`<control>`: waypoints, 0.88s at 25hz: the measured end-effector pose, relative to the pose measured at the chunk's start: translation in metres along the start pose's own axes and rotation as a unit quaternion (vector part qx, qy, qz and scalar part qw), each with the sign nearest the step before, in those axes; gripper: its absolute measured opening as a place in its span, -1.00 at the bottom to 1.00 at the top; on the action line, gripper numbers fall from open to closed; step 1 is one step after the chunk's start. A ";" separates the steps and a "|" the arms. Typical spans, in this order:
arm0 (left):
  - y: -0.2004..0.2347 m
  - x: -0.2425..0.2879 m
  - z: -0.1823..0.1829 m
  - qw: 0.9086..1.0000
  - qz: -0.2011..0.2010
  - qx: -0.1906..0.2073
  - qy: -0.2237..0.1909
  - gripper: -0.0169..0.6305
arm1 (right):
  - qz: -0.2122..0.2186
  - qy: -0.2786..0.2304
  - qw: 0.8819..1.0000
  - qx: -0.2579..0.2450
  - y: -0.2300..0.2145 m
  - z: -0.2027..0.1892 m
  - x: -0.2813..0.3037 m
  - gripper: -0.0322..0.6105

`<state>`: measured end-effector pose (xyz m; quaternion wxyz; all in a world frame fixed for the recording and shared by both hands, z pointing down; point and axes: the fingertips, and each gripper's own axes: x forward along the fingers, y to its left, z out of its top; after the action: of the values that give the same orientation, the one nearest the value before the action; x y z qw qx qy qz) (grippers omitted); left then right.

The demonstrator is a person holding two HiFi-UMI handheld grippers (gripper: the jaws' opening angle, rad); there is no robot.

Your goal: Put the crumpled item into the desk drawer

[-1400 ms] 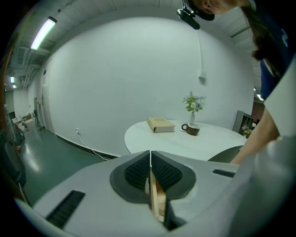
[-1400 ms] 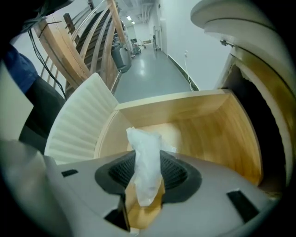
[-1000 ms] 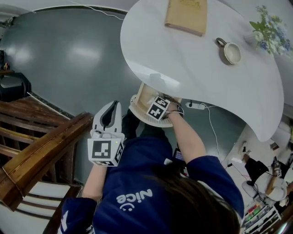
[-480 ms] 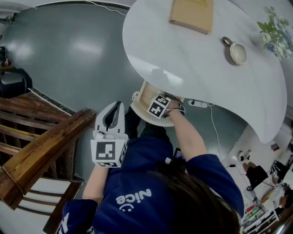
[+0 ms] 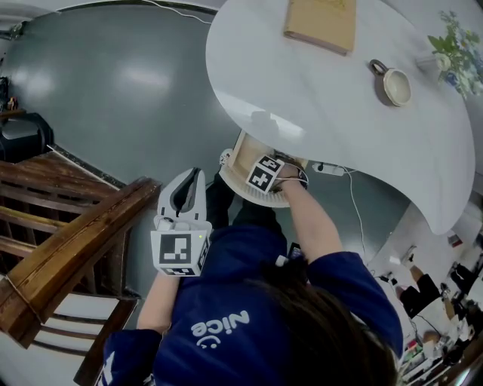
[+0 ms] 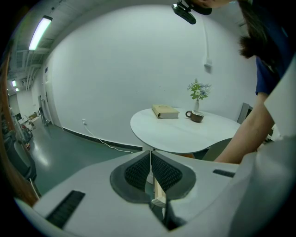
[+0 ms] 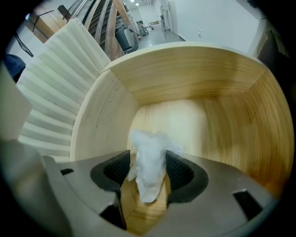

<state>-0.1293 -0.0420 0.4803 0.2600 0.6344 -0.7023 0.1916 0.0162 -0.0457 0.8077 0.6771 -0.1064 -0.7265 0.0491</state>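
Note:
The crumpled item, a wad of white paper [image 7: 148, 162], sits between the pads of my right gripper [image 7: 149, 170] inside the open wooden drawer [image 7: 194, 83]. The jaws are opening and gaps show beside the wad's near part. In the head view only this gripper's marker cube [image 5: 263, 173] shows, at the drawer [image 5: 240, 154] under the white round desk [image 5: 324, 98]. My left gripper [image 5: 189, 178] is held apart, lower left of the drawer, over the floor. Its pads [image 6: 138, 169] meet with nothing between them.
On the desk lie a tan book [image 5: 321, 22], a cup [image 5: 396, 85] and a vase of flowers [image 5: 453, 56]. A wooden stair railing [image 5: 68, 249] runs at the left. A white cable [image 5: 351, 203] trails under the desk. The drawer's ribbed white front [image 7: 51, 102] stands left of my right gripper.
Both grippers keep almost the same places; the right one has edged slightly further under the desk edge. The head view has drifted a little.

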 end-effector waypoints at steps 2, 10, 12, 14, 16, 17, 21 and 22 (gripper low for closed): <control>0.000 0.001 0.000 1.000 -0.004 0.000 -0.002 -0.91 | 0.004 0.001 1.000 0.006 0.001 0.000 -0.001 -0.05; 0.003 0.006 0.003 1.000 -0.021 -0.001 -0.010 -0.91 | -0.011 -0.033 0.998 0.043 -0.001 0.013 -0.025 0.09; 0.003 0.008 0.007 1.000 -0.026 -0.001 -0.016 -0.91 | -0.012 -0.050 0.997 0.059 -0.002 0.016 -0.035 0.11; 0.003 0.010 0.011 0.999 -0.031 0.001 -0.022 -0.91 | -0.012 -0.067 0.995 0.075 -0.001 0.017 -0.047 0.12; 0.004 0.011 0.015 0.999 -0.035 0.002 -0.026 -0.91 | -0.011 -0.083 0.992 0.095 0.001 0.018 -0.058 0.12; 0.005 0.012 0.017 0.999 -0.037 0.002 -0.027 -0.91 | -0.010 -0.091 0.990 0.106 0.003 0.019 -0.064 0.12; 0.006 0.016 0.023 0.998 -0.051 0.003 -0.034 -0.91 | -0.022 -0.120 0.982 0.145 0.004 0.021 -0.091 0.12; 0.005 0.017 0.024 0.998 -0.056 0.004 -0.035 -0.91 | -0.026 -0.131 0.979 0.157 0.004 0.022 -0.098 0.12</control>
<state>-0.1381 -0.0688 0.4722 0.2431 0.6798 -0.6739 0.1571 0.0005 -0.0616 0.7097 0.5854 0.0279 -0.7946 0.1582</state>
